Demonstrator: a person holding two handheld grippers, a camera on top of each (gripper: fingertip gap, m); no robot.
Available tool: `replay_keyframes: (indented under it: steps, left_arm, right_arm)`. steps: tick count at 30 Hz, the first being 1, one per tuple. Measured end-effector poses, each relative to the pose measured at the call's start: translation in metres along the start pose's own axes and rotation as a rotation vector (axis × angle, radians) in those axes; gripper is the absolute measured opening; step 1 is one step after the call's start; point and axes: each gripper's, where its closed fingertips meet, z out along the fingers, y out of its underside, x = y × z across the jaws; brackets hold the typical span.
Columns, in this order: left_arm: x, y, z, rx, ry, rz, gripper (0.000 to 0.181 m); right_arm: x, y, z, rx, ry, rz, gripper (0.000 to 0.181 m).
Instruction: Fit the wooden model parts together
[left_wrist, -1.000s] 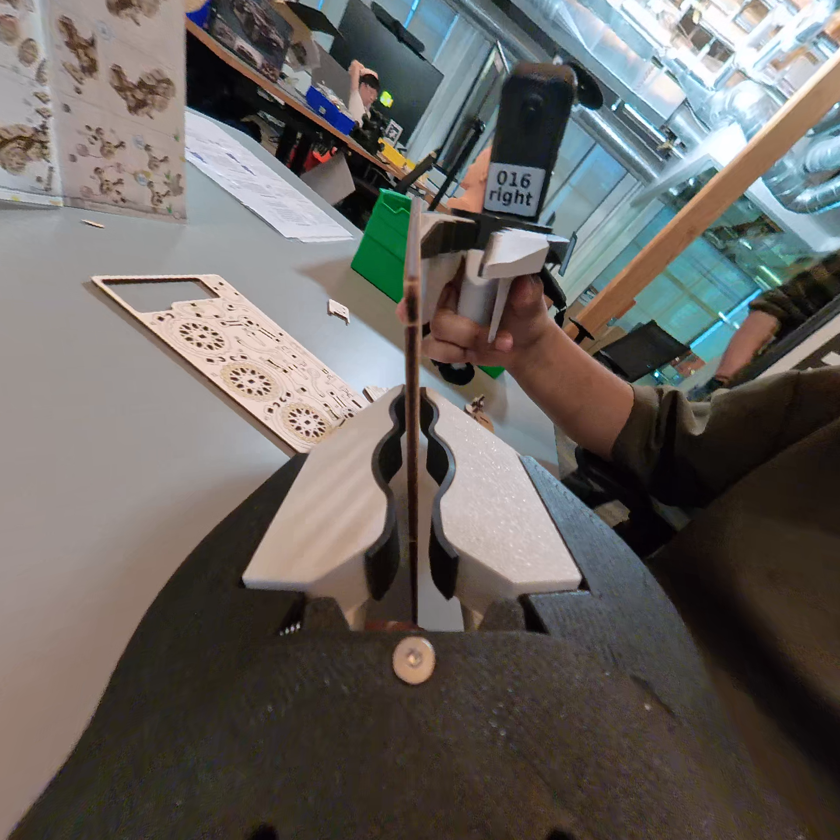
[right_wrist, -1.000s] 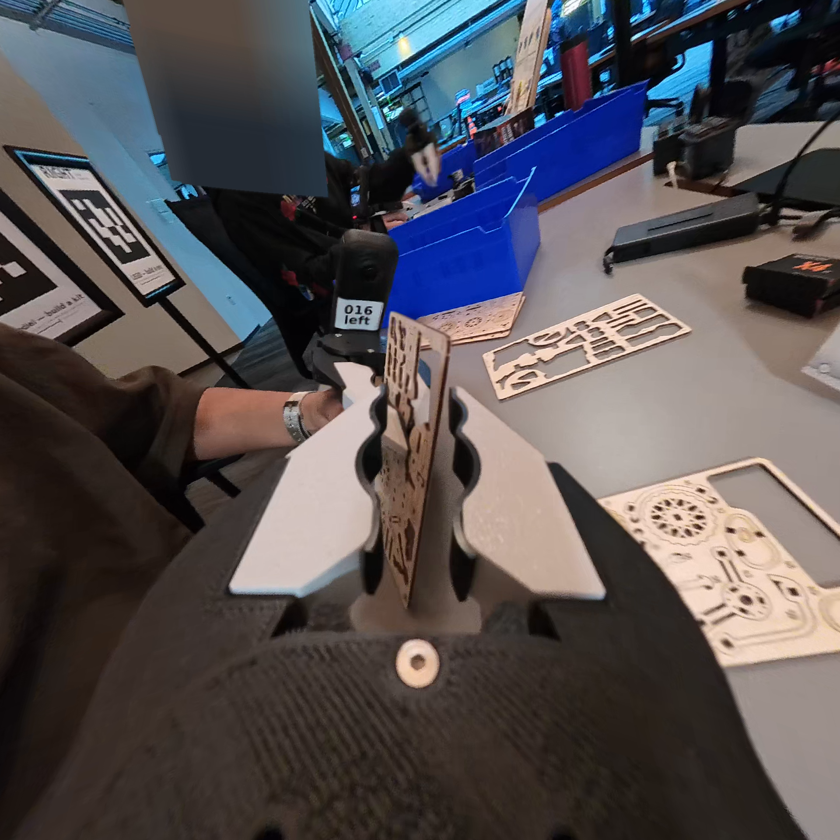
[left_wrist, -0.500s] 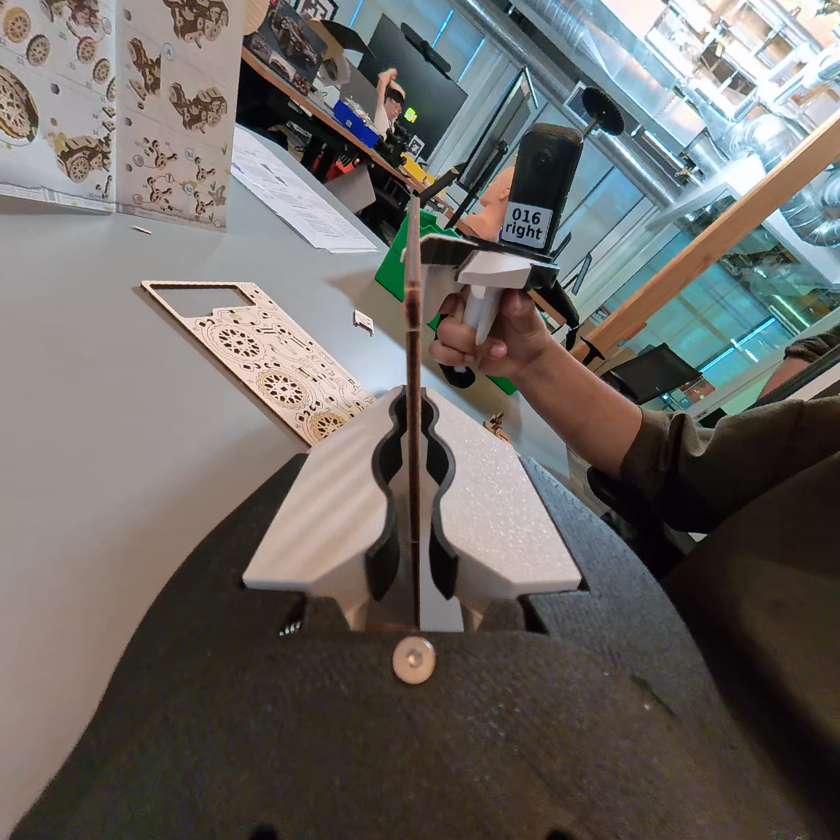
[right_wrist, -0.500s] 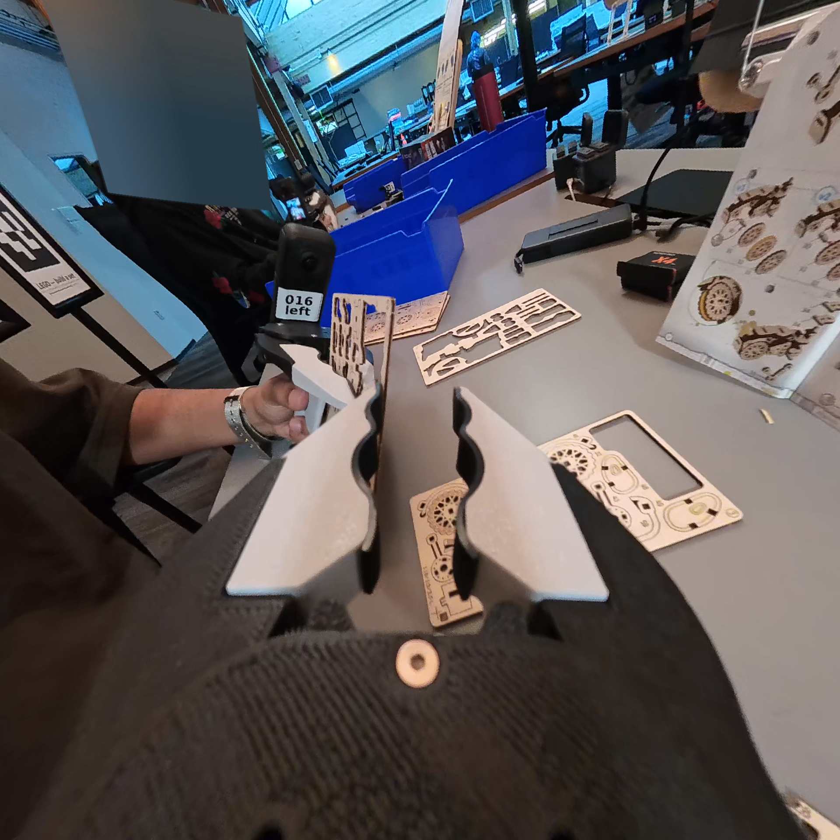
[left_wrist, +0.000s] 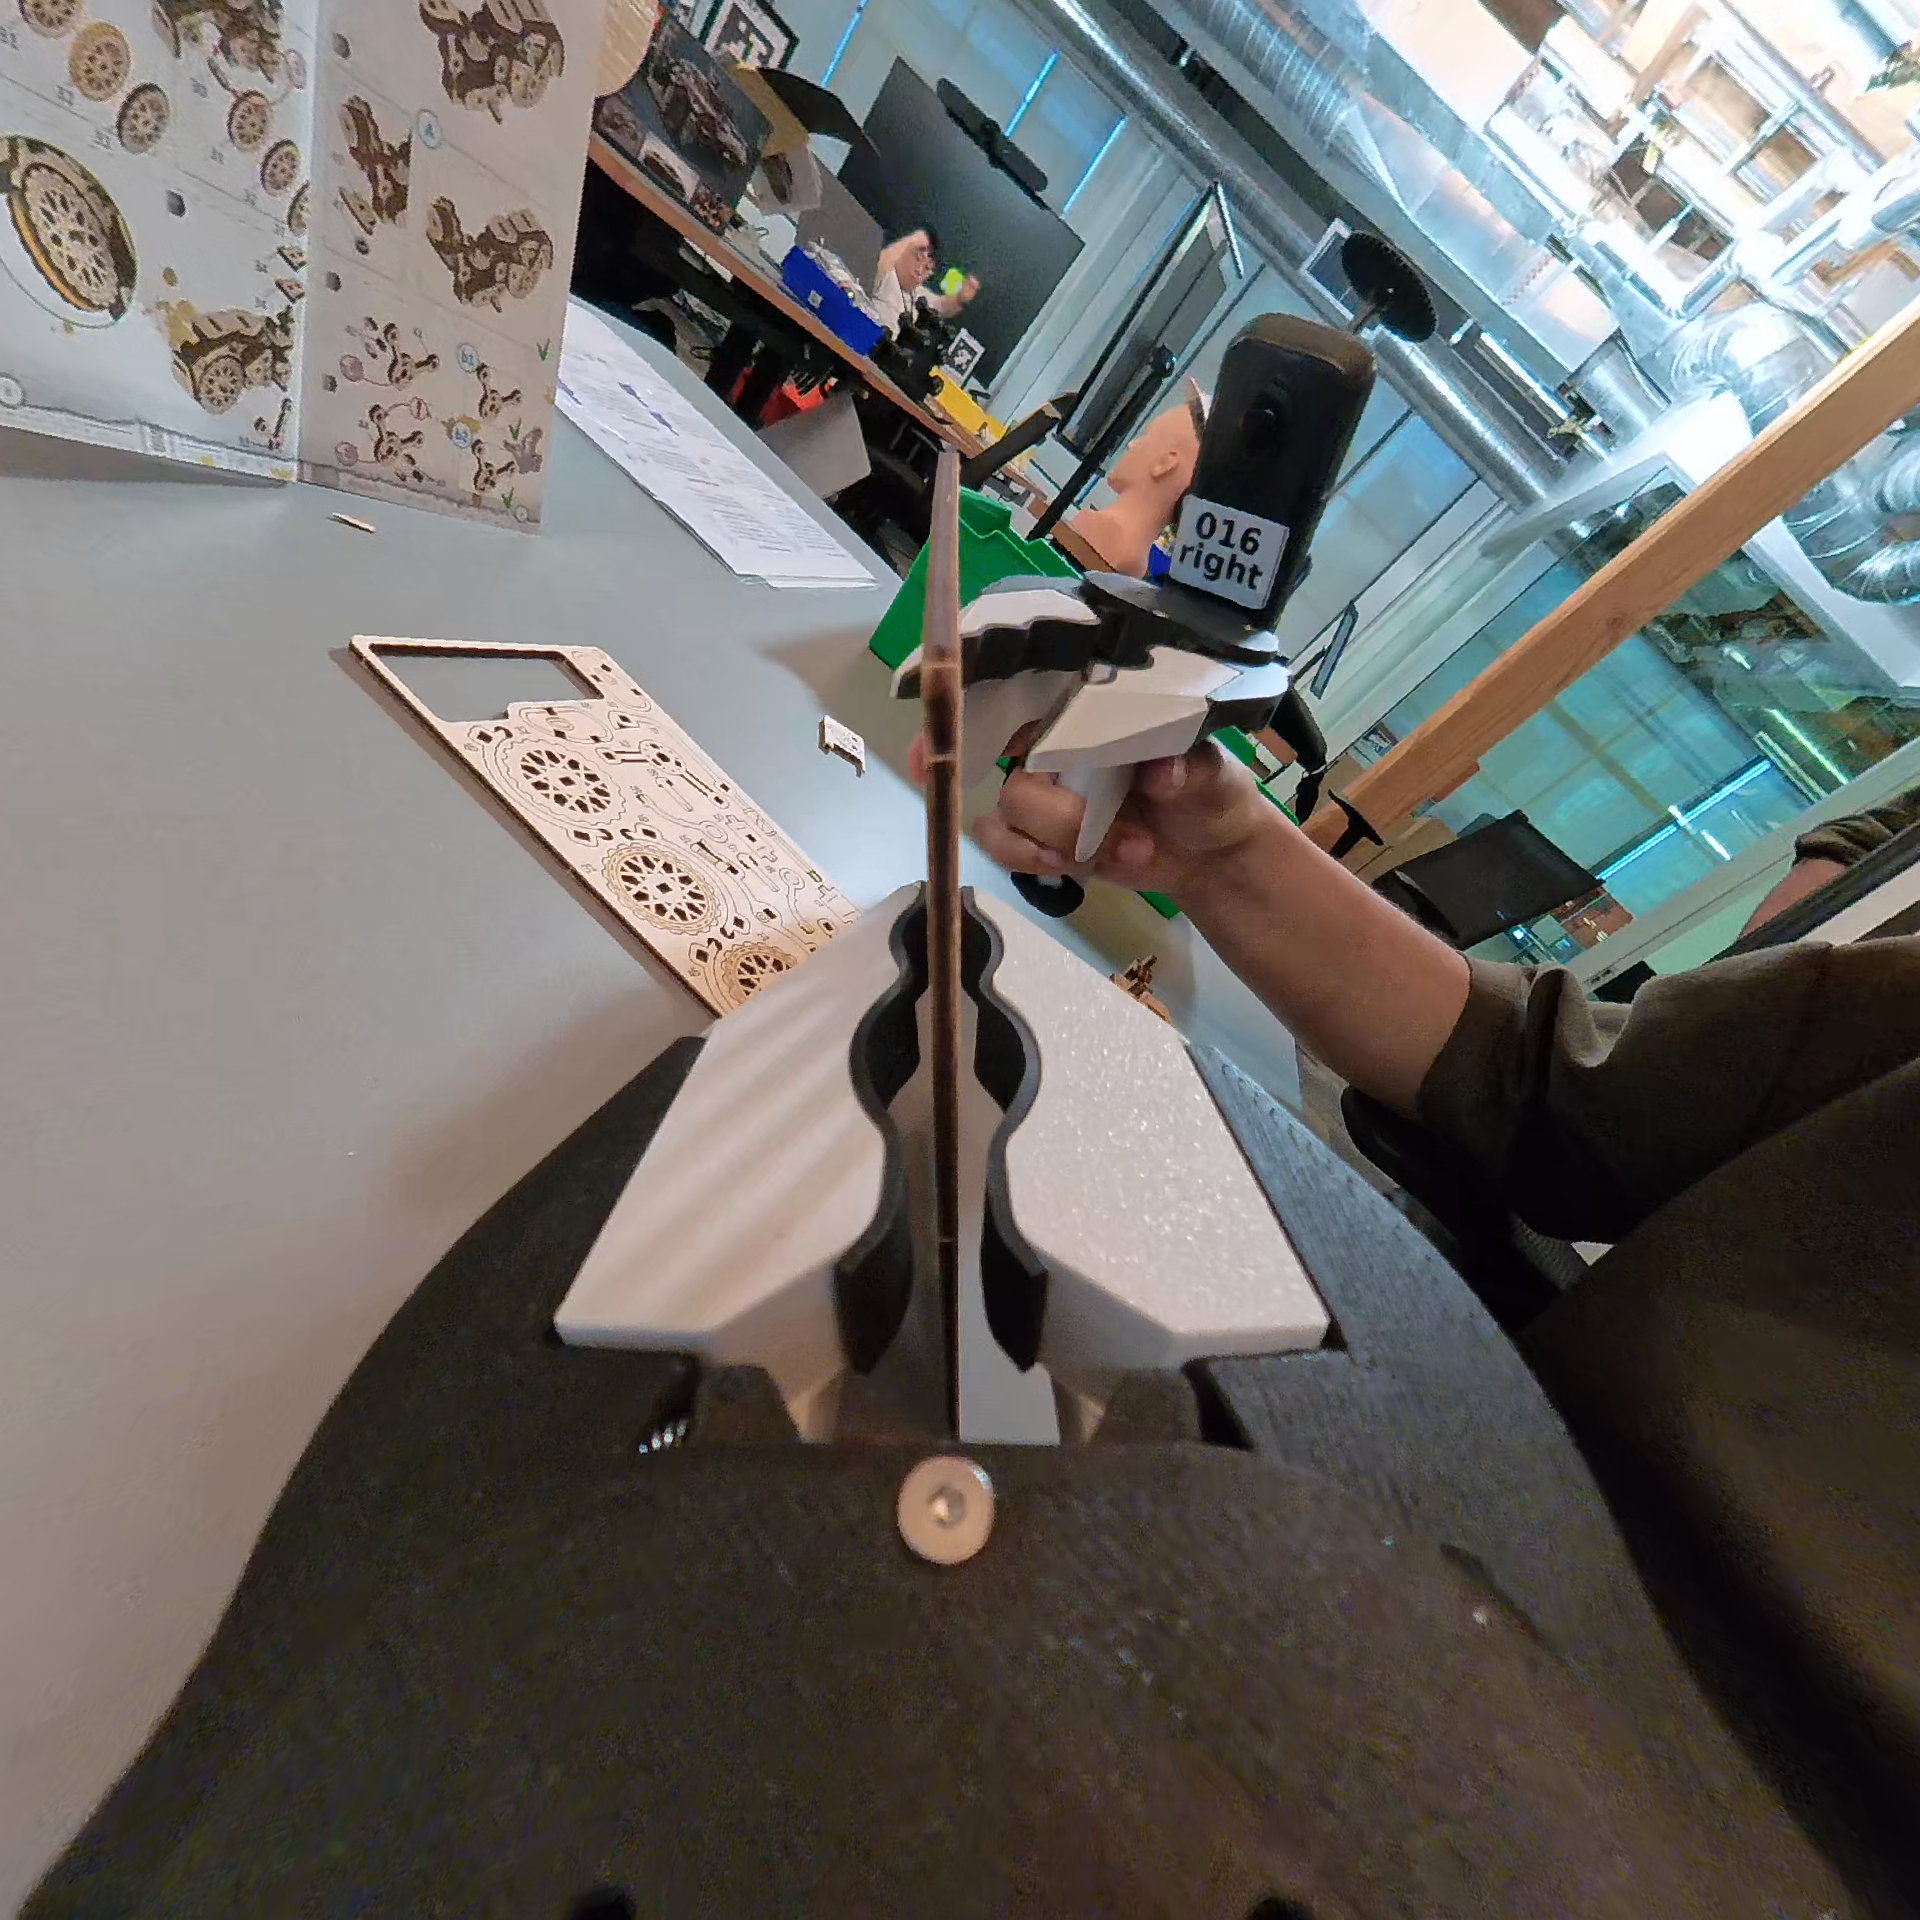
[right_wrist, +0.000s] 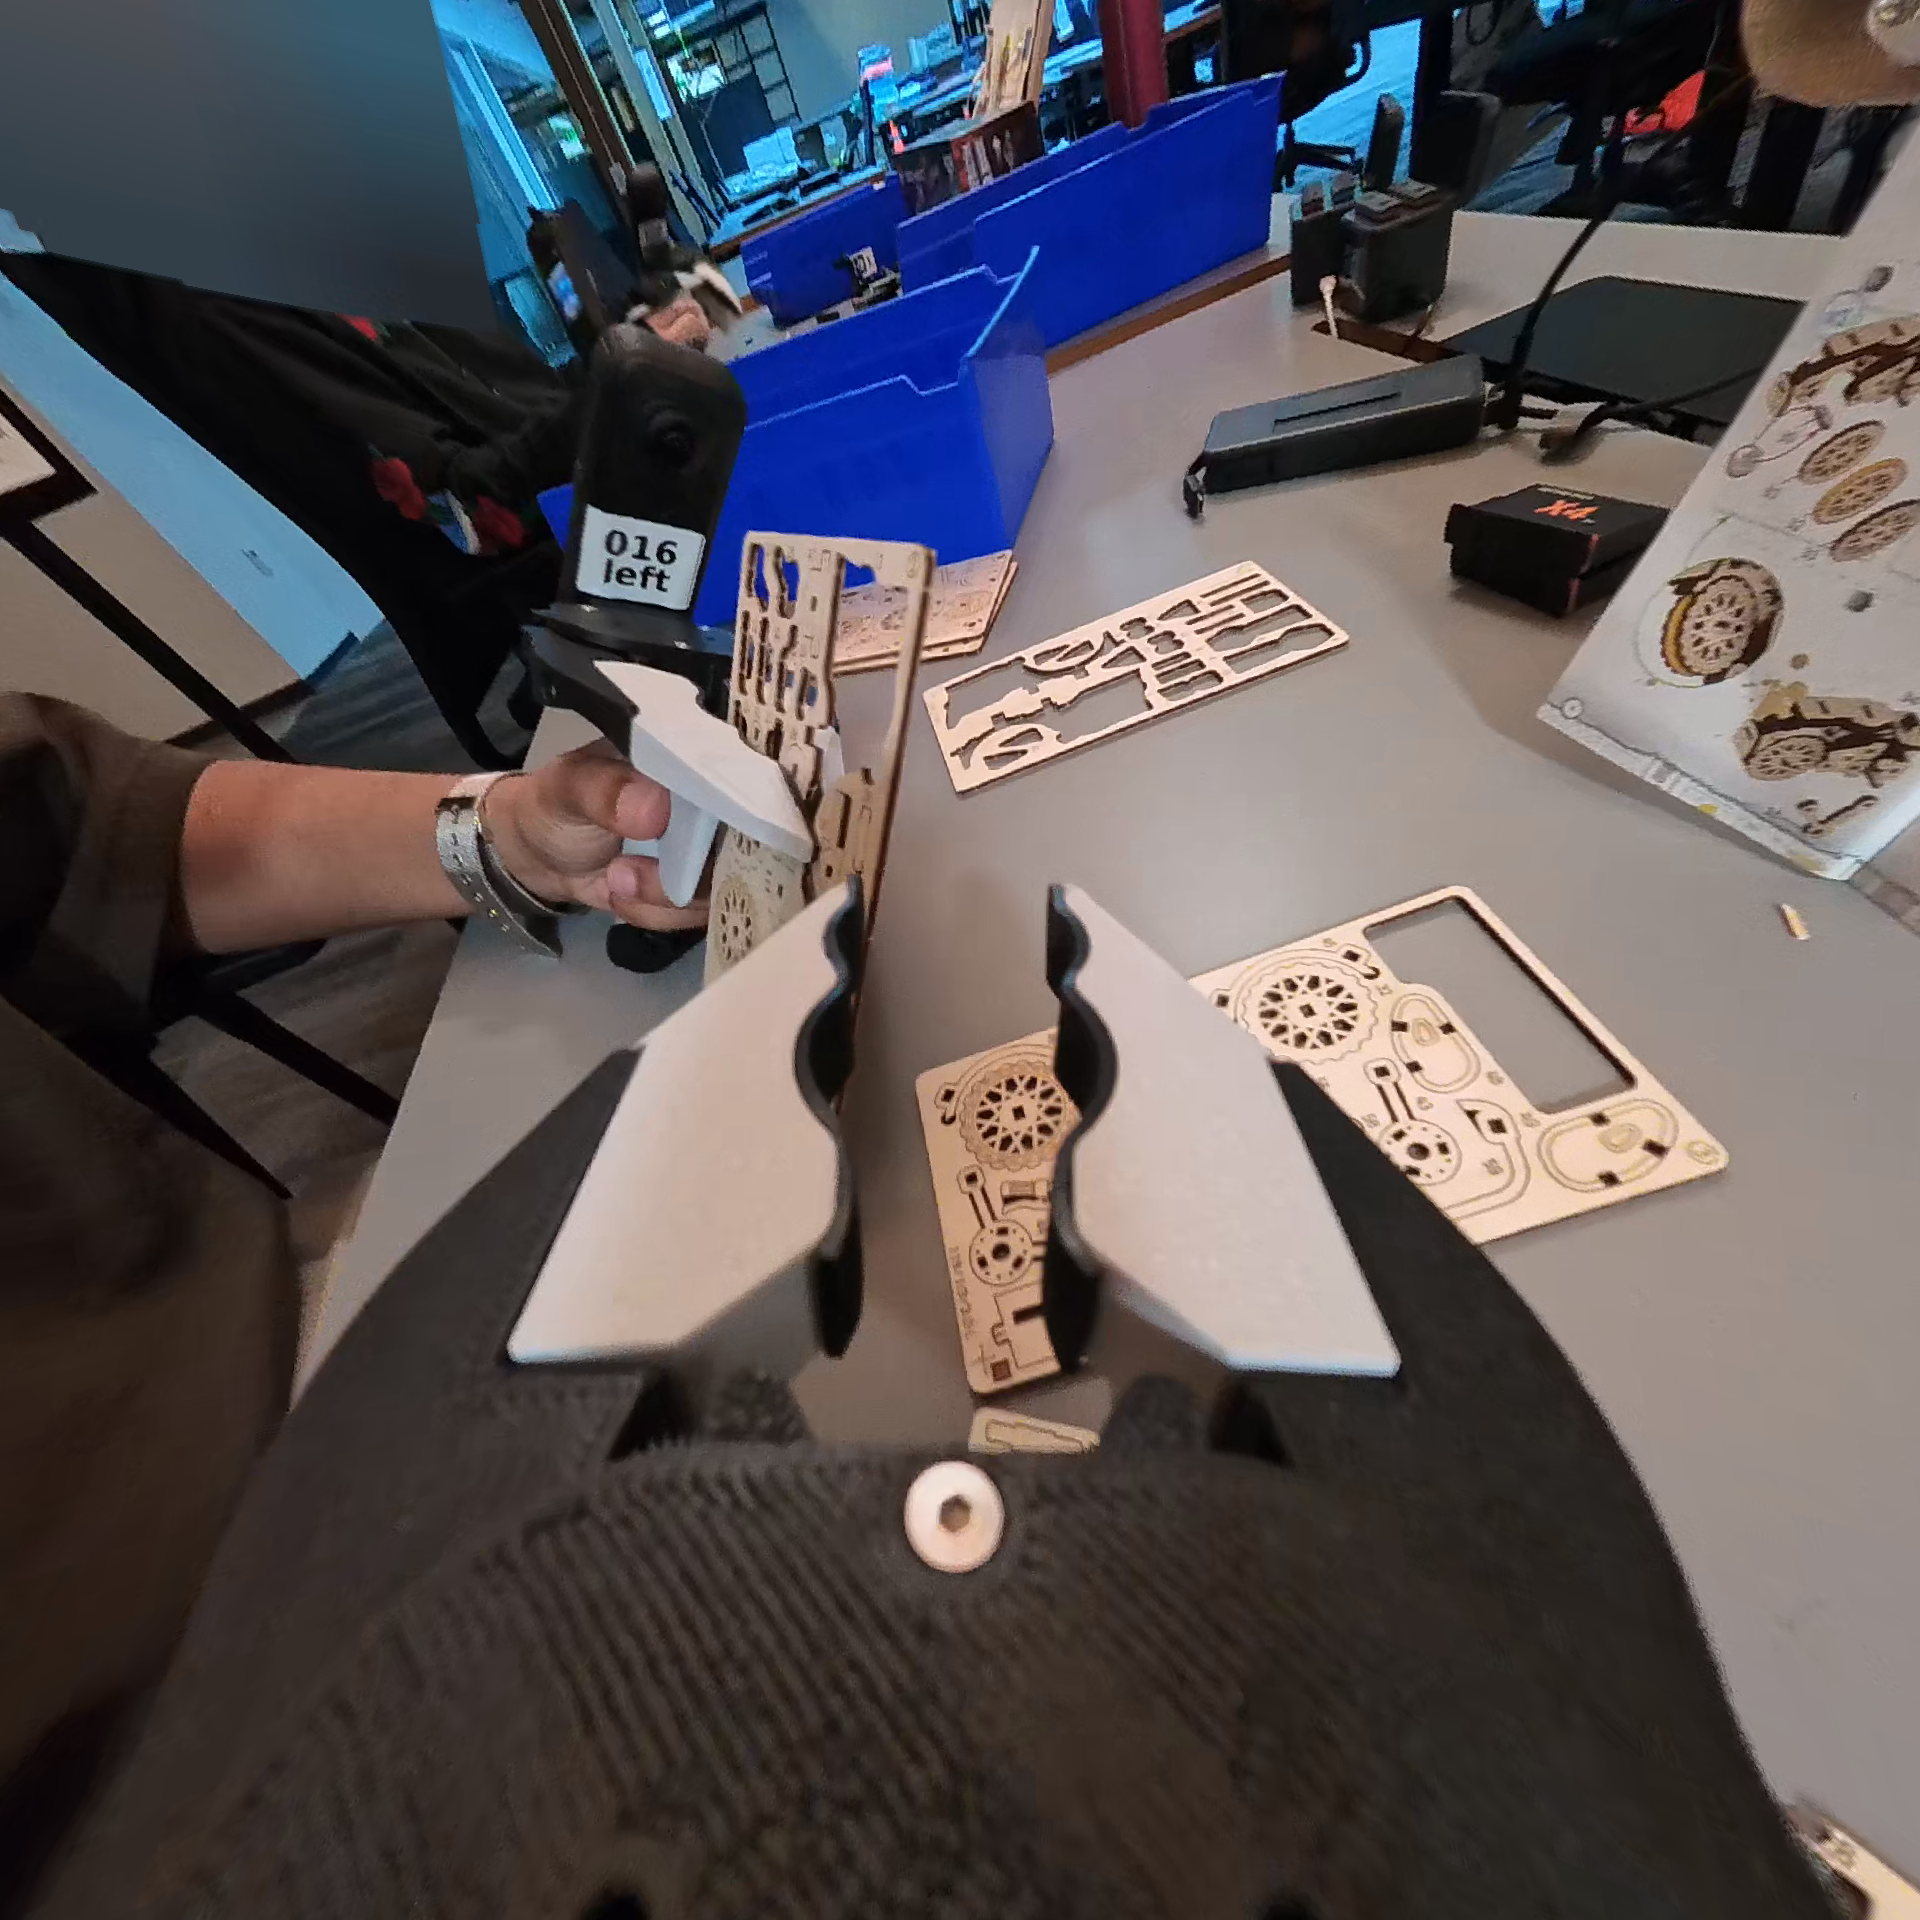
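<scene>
My left gripper (left_wrist: 943, 920) is shut on a thin wooden parts sheet (left_wrist: 942, 727), which I see edge-on and upright above the grey table (left_wrist: 208, 935). In the right wrist view the same sheet (right_wrist: 831, 665) stands upright in the left gripper (right_wrist: 805, 805), with many cut-out shapes in it. My right gripper (right_wrist: 954, 902) is open and empty. Its left fingertip (right_wrist: 847, 914) is just beside the sheet's lower edge. In the left wrist view the right gripper (left_wrist: 966, 665) is beyond the sheet, level with its upper half.
Flat on the table lie a wheel-pattern sheet with a rectangular cut-out (right_wrist: 1455, 1060) (left_wrist: 613, 790), a smaller sheet (right_wrist: 997, 1195), an emptied frame sheet (right_wrist: 1132, 665) and a small loose piece (left_wrist: 842, 740). An instruction booklet (right_wrist: 1787, 644), a black box (right_wrist: 1548, 540) and blue bins (right_wrist: 883, 436) stand farther back.
My right gripper let go of the sheet, opened and drew back from it. My left gripper kept hold of the sheet, which stays upright.
</scene>
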Motion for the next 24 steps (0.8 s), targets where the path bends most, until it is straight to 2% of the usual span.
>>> replay_keyframes:
  steps: [16,24]
  left_arm:
    - [-0.0013,-0.0006,-0.0001,0.004,-0.006,-0.008,0.0]
    - [-0.0023,-0.0003,0.0003,0.002,-0.011,-0.011,0.0]
  right_arm:
    - [0.0056,0.0005,0.0031,-0.012,0.081,-0.047,0.043]
    - [0.0026,0.0013,0.0063,-0.011,0.057,0.001,0.037]
